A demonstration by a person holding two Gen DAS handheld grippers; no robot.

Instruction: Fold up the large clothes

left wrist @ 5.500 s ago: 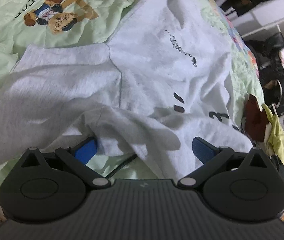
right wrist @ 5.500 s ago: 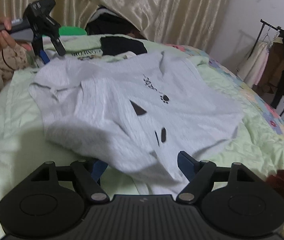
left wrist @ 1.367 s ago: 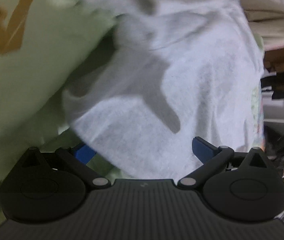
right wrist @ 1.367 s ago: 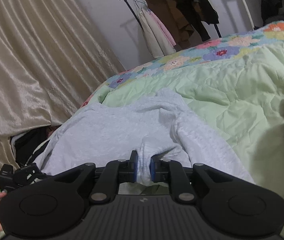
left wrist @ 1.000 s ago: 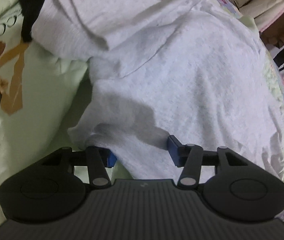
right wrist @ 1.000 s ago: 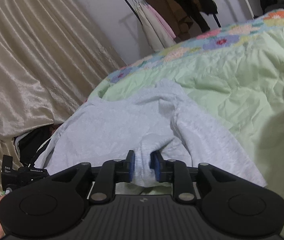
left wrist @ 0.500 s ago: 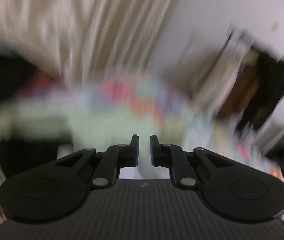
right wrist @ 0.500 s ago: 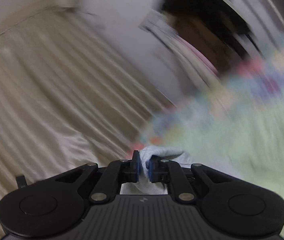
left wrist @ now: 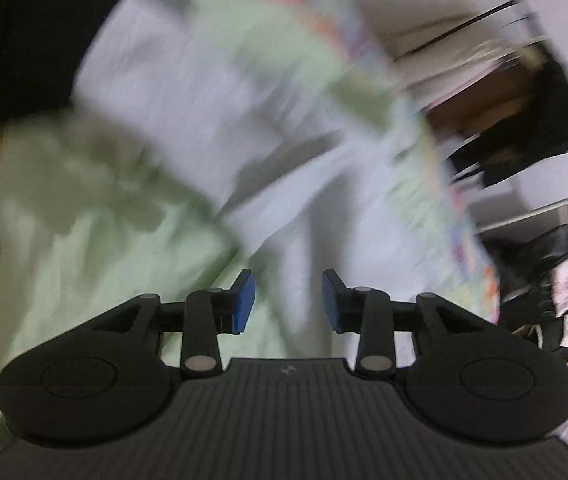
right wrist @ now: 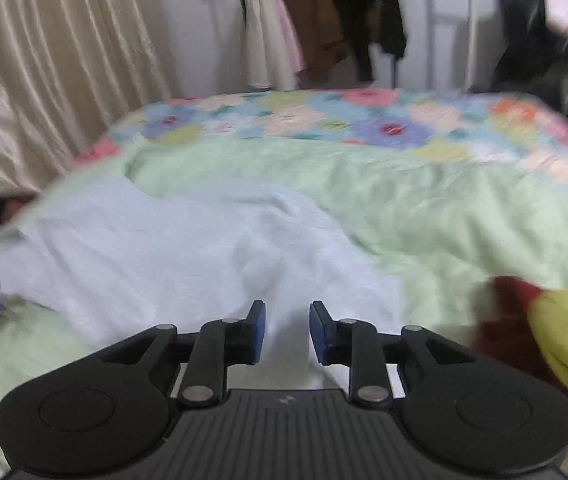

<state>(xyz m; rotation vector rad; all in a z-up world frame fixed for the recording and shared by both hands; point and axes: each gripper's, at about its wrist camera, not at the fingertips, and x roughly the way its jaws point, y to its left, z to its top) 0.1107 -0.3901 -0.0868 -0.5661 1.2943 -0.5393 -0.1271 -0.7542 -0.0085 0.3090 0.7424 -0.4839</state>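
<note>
The grey garment [right wrist: 172, 248] is lying spread on the bed, on top of a pale green quilt [right wrist: 464, 216], with its near edge reaching toward both grippers. The right gripper [right wrist: 286, 333] is pointing down at that near edge; its jaws are opening, the blue pads [right wrist: 258, 332] are standing apart, and the cloth is showing in the gap without being pressed by either pad. The left gripper [left wrist: 288, 302] is also angled down over the garment [left wrist: 204, 92]; its jaws are opening too, with the blue pads [left wrist: 244, 300] separated and nothing clamped between them. The left wrist view is heavily blurred, so whether cloth is touching those pads cannot be told.

A floral bedcover [right wrist: 324, 120] is lying across the far side of the bed beyond the quilt. A dark red item [right wrist: 500, 312] and a yellow item [right wrist: 564, 332] are resting at the right edge of the bed, near the right gripper. A beige curtain [right wrist: 52, 64] is hanging at the left, and a clothes rack [right wrist: 324, 20] with hanging garments is standing against the back wall. A black garment [left wrist: 32, 48] is lying beside the grey one at upper left in the left wrist view.
</note>
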